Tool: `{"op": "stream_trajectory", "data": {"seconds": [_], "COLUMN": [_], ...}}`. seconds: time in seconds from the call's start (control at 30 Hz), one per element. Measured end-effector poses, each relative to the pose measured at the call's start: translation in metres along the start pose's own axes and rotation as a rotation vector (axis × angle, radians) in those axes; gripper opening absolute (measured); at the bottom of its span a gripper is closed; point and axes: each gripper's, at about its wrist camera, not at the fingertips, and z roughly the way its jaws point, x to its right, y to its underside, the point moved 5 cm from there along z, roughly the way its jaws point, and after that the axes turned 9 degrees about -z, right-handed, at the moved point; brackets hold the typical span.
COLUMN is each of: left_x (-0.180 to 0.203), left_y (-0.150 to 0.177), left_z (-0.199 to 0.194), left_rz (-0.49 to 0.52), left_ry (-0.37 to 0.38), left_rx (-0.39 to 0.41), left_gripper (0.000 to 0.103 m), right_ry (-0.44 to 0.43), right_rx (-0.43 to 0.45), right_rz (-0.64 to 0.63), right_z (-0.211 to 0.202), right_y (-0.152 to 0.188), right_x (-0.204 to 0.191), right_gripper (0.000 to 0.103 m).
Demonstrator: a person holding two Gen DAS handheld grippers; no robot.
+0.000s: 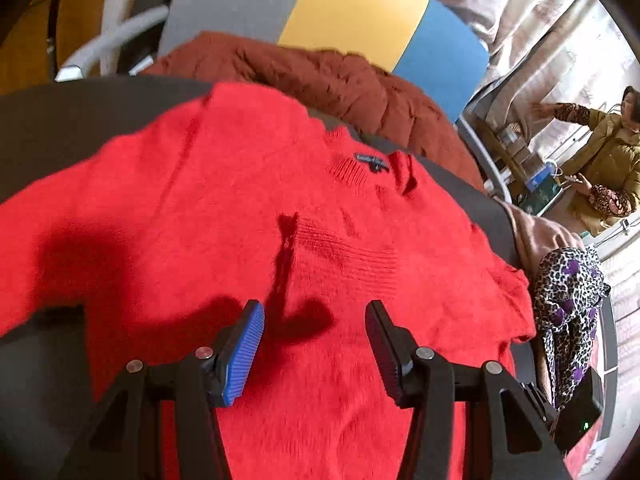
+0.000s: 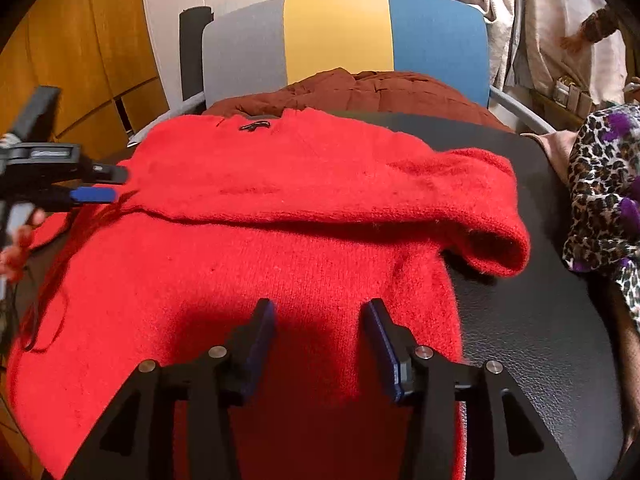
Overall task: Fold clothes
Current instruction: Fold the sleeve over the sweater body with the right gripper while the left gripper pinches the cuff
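Observation:
A red knitted sweater [image 1: 248,208] lies spread on a dark leather-like surface [image 2: 540,320]. In the left wrist view its collar and dark label [image 1: 372,164] face up. In the right wrist view one sleeve [image 2: 460,200] is folded across the upper body. My left gripper [image 1: 315,312] hovers open over the sweater's middle, blue pads apart with nothing between them. It also shows in the right wrist view as the left gripper [image 2: 106,183], at the sweater's left edge. My right gripper [image 2: 319,308] stands open just over the sweater's lower part, with only cloth under the gap.
A rust-brown quilted jacket [image 2: 380,92] lies behind the sweater against a chair back in grey, yellow and blue [image 2: 340,32]. A leopard-print garment [image 2: 604,184] sits at the right edge. A person in an olive coat [image 1: 604,160] stands far right. Wooden cabinets [image 2: 80,60] are at left.

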Motion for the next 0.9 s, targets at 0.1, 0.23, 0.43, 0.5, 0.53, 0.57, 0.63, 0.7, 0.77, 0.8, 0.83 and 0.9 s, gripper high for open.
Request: {"op": "stream_trajectory", "data": {"seconds": [0.1,0.23,0.43,0.5,0.53,0.57,0.63,0.7,0.77,0.8,0.83,0.9], "left_x": [0.004,0.021,0.035,0.028,0.022,0.017,0.002,-0.012,-0.026,-0.034,-0.04,-0.052], "left_y": [-0.001,-0.003,-0.032,-0.043,-0.046,-0.049,-0.051,-0.046,-0.041,-0.038,-0.035,-0.025], "left_z": [0.014,0.008,-0.051,-0.069,-0.075,-0.077,-0.075,-0.073,-0.068,-0.063,-0.059,-0.053], "left_rz": [0.031,0.089,0.063,0.03,0.008,-0.006,-0.03,-0.046,-0.074,-0.093,-0.104,-0.115], "left_ry": [-0.026,-0.012,0.079,0.081,0.083,0.078,0.049,0.013,-0.004,-0.012,-0.022,-0.045], "left_rx": [-0.025,0.003,0.205,0.267,0.282,0.287,0.282,0.268,0.25,0.238,0.229,0.214], "left_gripper": [0.046,0.009,0.008,0.008,0.008,0.008,0.008,0.008,0.008,0.008,0.008,0.008], "right_ry": [-0.01,-0.017,-0.084,-0.105,-0.114,-0.123,-0.151,-0.199,-0.24,-0.256,-0.267,-0.29], "right_rx": [0.004,0.008,0.012,0.009,0.008,0.007,0.006,0.009,0.032,0.053,0.068,0.086], "right_rz": [0.004,0.007,0.005,-0.005,-0.008,-0.007,0.009,0.095,0.213,0.271,0.304,0.375], "right_z": [0.0,0.001,0.002,0.002,0.002,0.001,-0.001,-0.005,-0.011,-0.014,-0.015,-0.009], "right_y": [-0.001,-0.001,-0.002,-0.003,-0.003,-0.003,-0.005,-0.01,-0.017,-0.022,-0.027,-0.038], "right_x": [0.0,0.0,-0.004,-0.007,-0.008,-0.009,-0.007,0.002,0.018,0.026,0.032,0.046], "right_gripper": [0.052,0.054,0.074,0.079,0.082,0.083,0.086,0.085,0.085,0.085,0.086,0.089]}}
